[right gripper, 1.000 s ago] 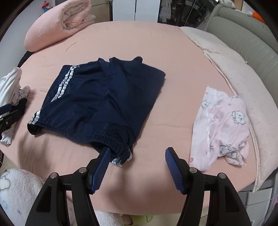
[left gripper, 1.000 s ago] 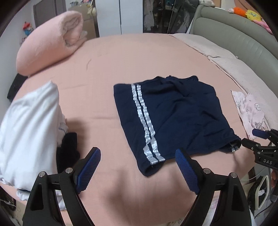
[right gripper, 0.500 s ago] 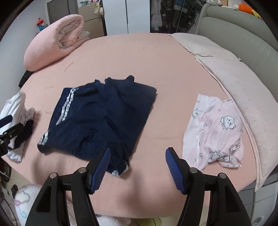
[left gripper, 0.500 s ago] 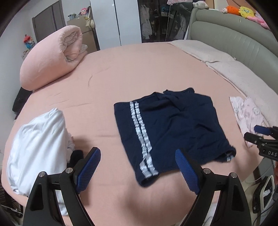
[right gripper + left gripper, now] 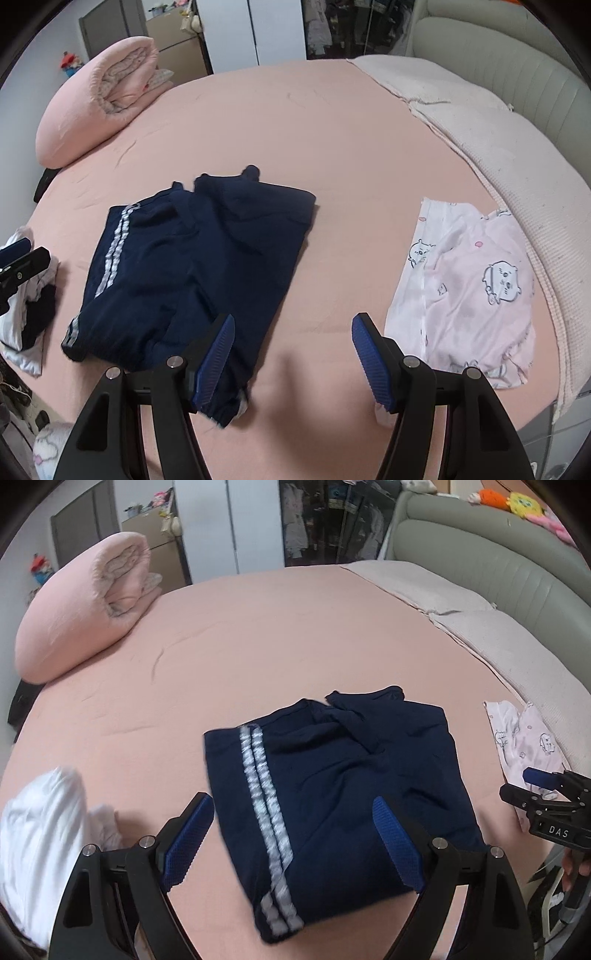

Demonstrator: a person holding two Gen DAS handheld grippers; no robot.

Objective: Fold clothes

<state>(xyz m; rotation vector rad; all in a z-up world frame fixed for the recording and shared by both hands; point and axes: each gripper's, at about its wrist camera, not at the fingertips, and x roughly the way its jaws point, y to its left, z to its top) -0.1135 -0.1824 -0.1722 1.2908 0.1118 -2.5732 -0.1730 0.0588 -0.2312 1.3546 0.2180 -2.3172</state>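
Hovering low over the near edge of the bed [image 5: 295,635], both tools are empty: the left hand-held gripper [image 5: 291,843] has its blue pads spread wide above the striped side of the navy shorts [image 5: 332,782], and the right hand-held gripper [image 5: 291,352] is likewise spread, its left pad over the shorts' elastic waistband corner [image 5: 225,413].

The shorts lie flat on the pink sheet, nearest of the clothes, with the waistband toward the bed's edge and the leg hems farther off. They look like thin, light, limp sportswear, probably a little slick, so they will likely sag and slide rather than hold a crease. The gathered waistband is the thickest, firmest part and seems the safest place to pinch; the hem by the white double stripe [image 5: 267,812] is a second good hold. A pinch in the middle of a panel would probably lift only one layer.

Just beyond on the right lies a pink cartoon-print garment [image 5: 469,291], soft and crumpled; on the left, a white garment pile [image 5: 40,838]. Farthest, a rolled pink duvet [image 5: 85,605] rests by the bed's far left edge.
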